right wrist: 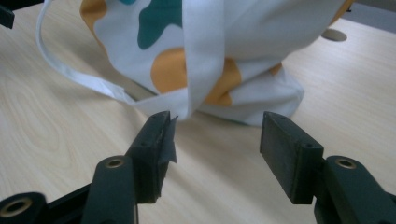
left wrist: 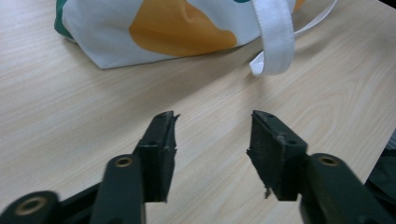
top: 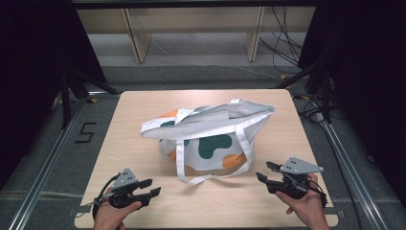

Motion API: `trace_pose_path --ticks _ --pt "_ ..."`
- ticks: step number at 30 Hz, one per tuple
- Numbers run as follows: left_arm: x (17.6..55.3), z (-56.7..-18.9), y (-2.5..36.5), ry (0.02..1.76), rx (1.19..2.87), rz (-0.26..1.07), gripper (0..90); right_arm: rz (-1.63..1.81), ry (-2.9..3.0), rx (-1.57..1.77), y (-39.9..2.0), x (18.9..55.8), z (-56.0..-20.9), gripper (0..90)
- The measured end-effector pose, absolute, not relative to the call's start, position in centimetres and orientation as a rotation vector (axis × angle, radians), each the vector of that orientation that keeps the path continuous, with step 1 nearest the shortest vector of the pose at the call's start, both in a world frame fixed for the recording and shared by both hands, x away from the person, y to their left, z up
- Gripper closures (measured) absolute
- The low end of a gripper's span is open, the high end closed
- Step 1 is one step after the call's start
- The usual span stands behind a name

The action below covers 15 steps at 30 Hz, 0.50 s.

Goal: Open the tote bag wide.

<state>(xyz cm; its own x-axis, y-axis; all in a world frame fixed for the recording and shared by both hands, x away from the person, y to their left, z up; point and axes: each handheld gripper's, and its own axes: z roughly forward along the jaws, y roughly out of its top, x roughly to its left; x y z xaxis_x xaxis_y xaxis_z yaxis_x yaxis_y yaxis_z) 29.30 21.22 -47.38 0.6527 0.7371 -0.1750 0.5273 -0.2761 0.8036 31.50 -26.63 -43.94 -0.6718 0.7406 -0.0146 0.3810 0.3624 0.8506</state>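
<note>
1. Tote bag (top: 210, 139): white cloth with green and orange patches, lying near the middle of the wooden table (top: 143, 110). In the high view its long axis runs from near left to far right, the open mouth tilted up and towards the person.
2. Contents: the mouth gapes, but what is inside cannot be made out.
3. Strap (top: 181, 165): one white handle loops out from the near side and lies flat on the table in front of the bag; a second one shows at the far rim.
4. Left gripper (top: 154, 188): held at the near left corner, jaws partly apart, nothing between them, aimed at the bag's lower edge.
5. Right gripper (top: 264, 171): at the near right, jaws partly apart and empty, close to the strap's end and the bag's corner, not touching.
</note>
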Motion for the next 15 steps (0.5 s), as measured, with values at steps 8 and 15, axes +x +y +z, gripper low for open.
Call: trace_pose_path --ticks 8,15 --pt "30.3 -45.4 20.7 0.916 1.943 0.336 81.6 1.245 2.246 0.924 -25.6 32.7 -41.3 69.9" --pt "32.7 -41.3 20.5 0.856 1.927 0.375 89.3 1.247 2.222 0.806 -24.8 34.4 -37.3 88.9"
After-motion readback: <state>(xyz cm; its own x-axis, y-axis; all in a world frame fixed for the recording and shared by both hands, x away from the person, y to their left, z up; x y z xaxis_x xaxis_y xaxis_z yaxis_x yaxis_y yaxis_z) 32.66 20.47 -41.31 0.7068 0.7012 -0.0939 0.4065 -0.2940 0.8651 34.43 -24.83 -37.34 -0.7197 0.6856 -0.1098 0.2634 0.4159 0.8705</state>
